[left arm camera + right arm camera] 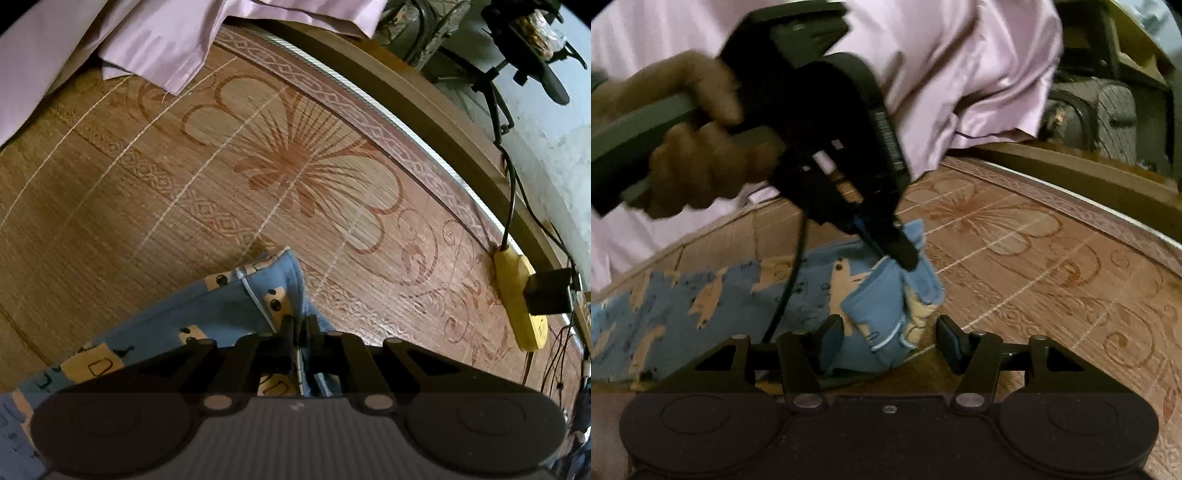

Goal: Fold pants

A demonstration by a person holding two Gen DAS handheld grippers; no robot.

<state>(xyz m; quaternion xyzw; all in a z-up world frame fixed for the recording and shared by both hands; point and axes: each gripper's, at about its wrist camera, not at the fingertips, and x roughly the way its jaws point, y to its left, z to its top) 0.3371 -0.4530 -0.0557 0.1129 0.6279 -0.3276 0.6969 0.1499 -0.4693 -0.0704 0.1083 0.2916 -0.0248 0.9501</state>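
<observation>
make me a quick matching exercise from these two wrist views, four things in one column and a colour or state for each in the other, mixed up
Things:
1. left gripper
2. right gripper
3. power strip
4. draped cloth

Colour or state:
A. yellow, at the mat's edge
B. shut on the pants
C. pale lilac
D. open, fingers either side of the bunched fabric

Pairs: 1-B, 2-D, 3-A, 4-C

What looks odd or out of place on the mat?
A yellow power strip with a black adapter lies on the mat edge, cables trailing. The pants end is bunched where the left claw pinches it.
</observation>
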